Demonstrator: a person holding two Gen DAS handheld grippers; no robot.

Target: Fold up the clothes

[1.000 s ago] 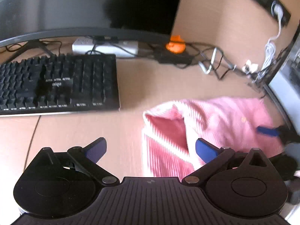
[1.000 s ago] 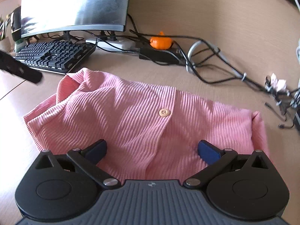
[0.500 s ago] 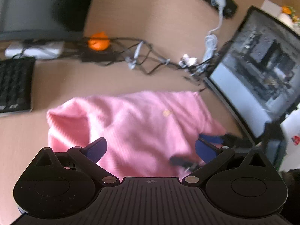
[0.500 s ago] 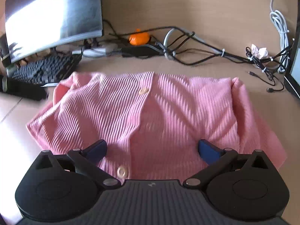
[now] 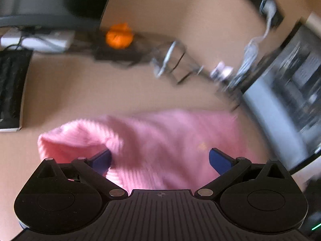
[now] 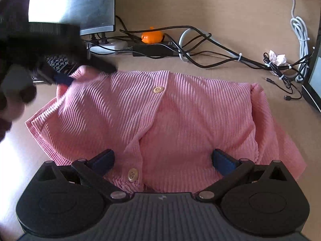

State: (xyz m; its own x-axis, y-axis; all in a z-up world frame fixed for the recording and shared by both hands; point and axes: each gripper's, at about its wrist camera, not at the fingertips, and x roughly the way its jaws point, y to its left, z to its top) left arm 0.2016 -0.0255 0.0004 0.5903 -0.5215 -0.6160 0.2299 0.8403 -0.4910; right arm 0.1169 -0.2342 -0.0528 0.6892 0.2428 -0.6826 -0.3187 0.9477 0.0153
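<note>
Our right claw [image 6: 162,159] stands wide open with nothing between its blue fingers [image 6: 104,160], hanging low over the near hem of the pink ribbed cardigan [image 6: 180,116]. The cardigan lies spread on the tabletop [image 6: 230,4] straight ahead of this claw, its button placket running away from us; one cream button [image 6: 132,175] sits just ahead of the left finger and a second button [image 6: 158,89] lies farther out along the placket. A folded sleeve edge rises at the right side of the garment.

Our left claw [image 5: 159,159] is also spread wide and grips nothing; its view is blurred, but the cardigan [image 5: 160,140] fills the space between and beyond its fingers, with a humped fold just ahead of the left finger. From the right wrist view we see that same left claw [image 6: 80,74] at the cardigan's far left corner, one blue tip touching or just over the cloth; we cannot tell which.

Beyond the cardigan lie tangled black cables [image 6: 210,46], an orange object [image 6: 151,37], a keyboard [image 6: 57,63] and a monitor [image 6: 80,6] at far left.
</note>
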